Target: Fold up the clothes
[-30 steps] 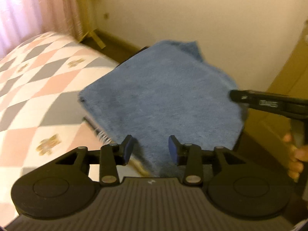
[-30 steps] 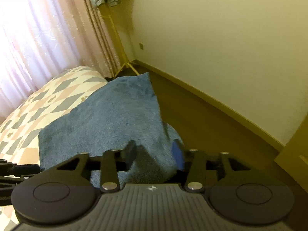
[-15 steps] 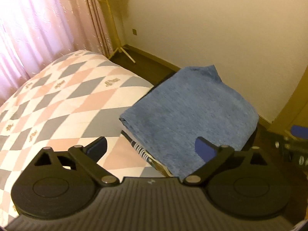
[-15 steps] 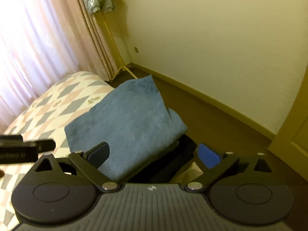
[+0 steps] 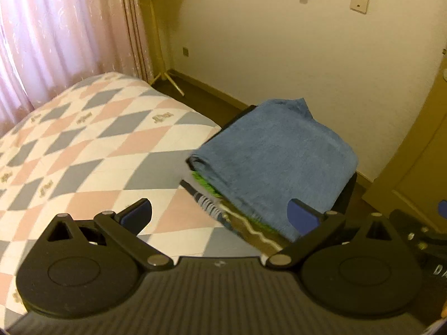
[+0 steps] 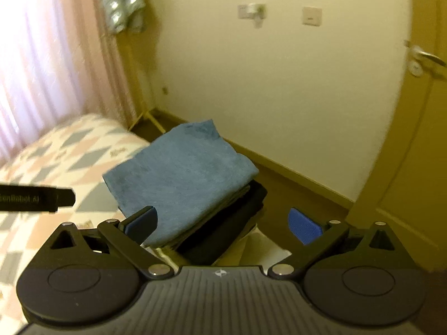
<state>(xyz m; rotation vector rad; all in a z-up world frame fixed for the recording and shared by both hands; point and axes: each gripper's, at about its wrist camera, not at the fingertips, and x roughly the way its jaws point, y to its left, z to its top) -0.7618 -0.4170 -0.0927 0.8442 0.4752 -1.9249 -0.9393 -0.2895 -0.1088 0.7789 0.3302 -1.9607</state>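
Black ribbed plastic fills the bottom of both wrist views, and from it the linkage arms fan out to blue-padded fingers. The left gripper [image 5: 219,213] has its jaws spread wide with nothing between them, and the right gripper [image 6: 222,220] is spread just as wide and just as empty.

Just beyond the fingers sits a stack of folded clothes [image 5: 245,223] at the corner of the bed [image 5: 92,145]. The left wrist view shows the stack's near edge in layers: a striped knit, a brown piece with a wavy white line, and a strip of bright green under the top piece. The right wrist view shows the other side instead, where dark, almost black folded fabric [image 6: 223,223] lies beneath the top layer. On top in both views lies a folded blue towel-like cloth [image 5: 279,153] with a soft, napped surface, roughly rectangular with one far corner peaked up.

The bedcover is a smooth quilt of pink, grey and white diamonds. Only the right wrist view catches the black tip of the left gripper at its left edge, and a door handle [image 6: 421,58] on the far right. Farther back are pink pleated curtains [image 5: 56,36], a yellow stand [image 5: 164,64], a cream wall and two wall plates [image 5: 359,3].
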